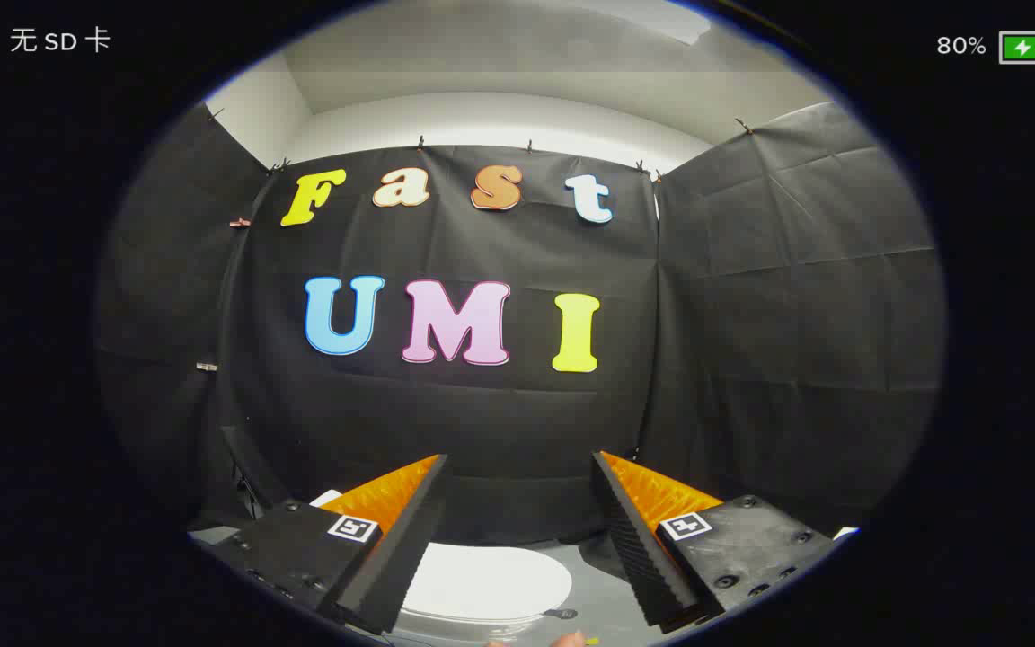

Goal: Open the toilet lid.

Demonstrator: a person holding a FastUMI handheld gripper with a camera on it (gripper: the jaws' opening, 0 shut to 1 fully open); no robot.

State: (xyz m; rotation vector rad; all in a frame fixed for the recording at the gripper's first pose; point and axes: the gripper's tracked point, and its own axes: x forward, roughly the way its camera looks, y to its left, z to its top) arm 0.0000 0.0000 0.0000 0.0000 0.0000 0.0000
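Black cloth walls all around the booth, white wall above them. Black-and-orange two-finger gripper [519, 503] has its fingers spread wide apart, holding nothing, each with a small square black-and-white marker tag [354, 527]. Low between the fingers sits the closed white oval toilet lid [490, 582] on grey floor [603, 593]. No brand readable on it.

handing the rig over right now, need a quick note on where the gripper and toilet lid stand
Gripper: open, fingers spread wide, nothing between them, held above the toilet and pointing toward the black cloth wall.
Toilet lid: white, lying flat and closed, seen low down between the fingers and below them.
Done: nothing on the lid yet; no contact.
Left: bring the fingers down to the lid's edge, catch it and swing it up.
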